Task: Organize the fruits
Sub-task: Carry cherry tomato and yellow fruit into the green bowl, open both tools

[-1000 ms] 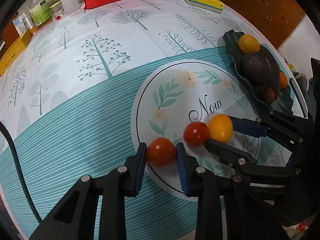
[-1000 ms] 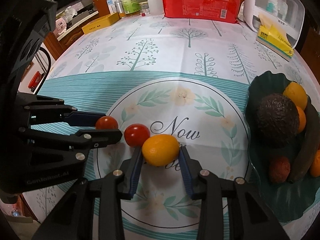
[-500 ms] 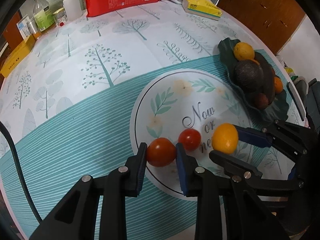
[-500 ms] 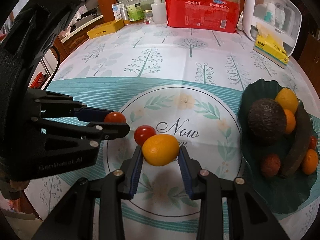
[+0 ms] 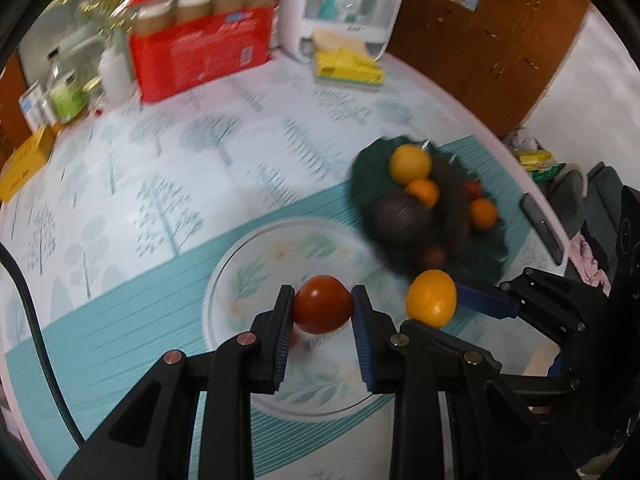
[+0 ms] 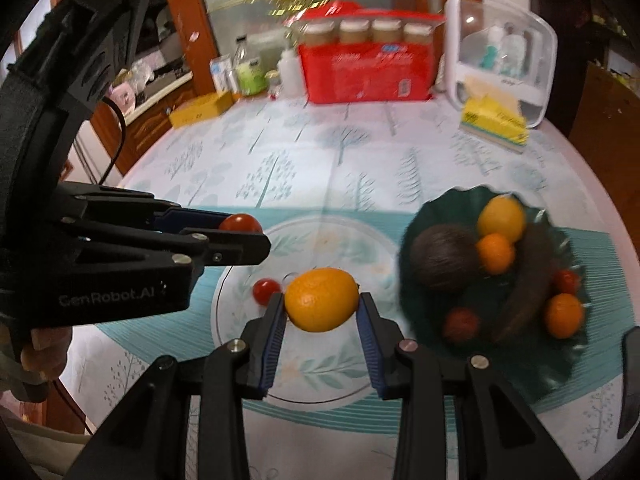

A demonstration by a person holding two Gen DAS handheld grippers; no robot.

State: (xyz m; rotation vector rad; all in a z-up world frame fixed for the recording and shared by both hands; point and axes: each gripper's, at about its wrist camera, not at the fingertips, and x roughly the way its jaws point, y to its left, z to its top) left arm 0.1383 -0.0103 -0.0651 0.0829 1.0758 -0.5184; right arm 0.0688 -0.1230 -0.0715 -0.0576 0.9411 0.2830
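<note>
Both tools are rising off the tabletop toward the green dish (image 6: pixel 424 216): left tool (image 5: pixel 323 312) clamping a tomato (image 5: pixel 322 309), right tool (image 6: pixel 322 307) clamping an orange fruit (image 6: pixel 321 299). Second tomato (image 6: pixel 266 290) is lying left of the dish, awaiting pickup. Loading looks imminent.

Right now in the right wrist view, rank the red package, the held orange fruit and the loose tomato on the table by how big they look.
1. red package
2. orange fruit, though nearness to the camera enlarges it
3. loose tomato
</note>
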